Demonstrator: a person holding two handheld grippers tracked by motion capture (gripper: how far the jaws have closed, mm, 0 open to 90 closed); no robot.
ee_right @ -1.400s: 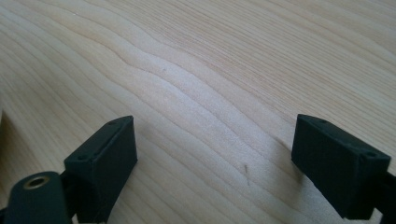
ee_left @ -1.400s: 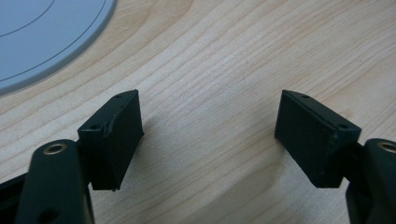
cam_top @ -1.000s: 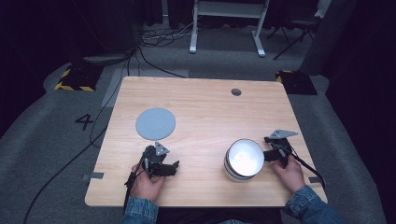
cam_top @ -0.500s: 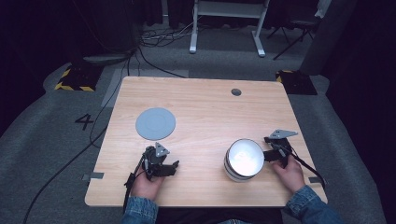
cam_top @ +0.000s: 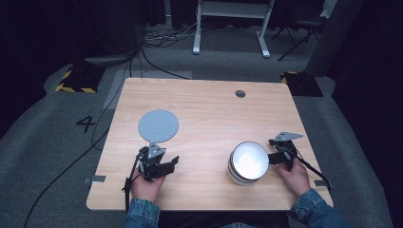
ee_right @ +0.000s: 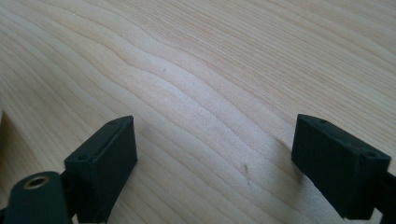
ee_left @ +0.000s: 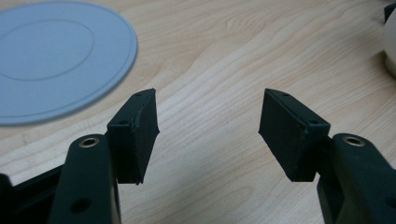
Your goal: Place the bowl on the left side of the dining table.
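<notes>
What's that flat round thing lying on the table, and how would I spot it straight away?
Start with the wooden table and look to its left half. There, just beyond the left gripper, lies a flat grey-blue disc, like a plate or lid, with a faint ring on its face. Its only neighbour, the white bowl by the right gripper, is tall and hollow.

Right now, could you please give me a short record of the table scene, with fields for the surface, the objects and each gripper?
surface: light wooden table
objects: flat grey round plate, left of centre; white bowl, front right
left gripper: open, nothing between its fingers, just in front of the plate
right gripper: open, holding nothing, beside the bowl's right side
table hole: small dark grommet near the far edge
</notes>
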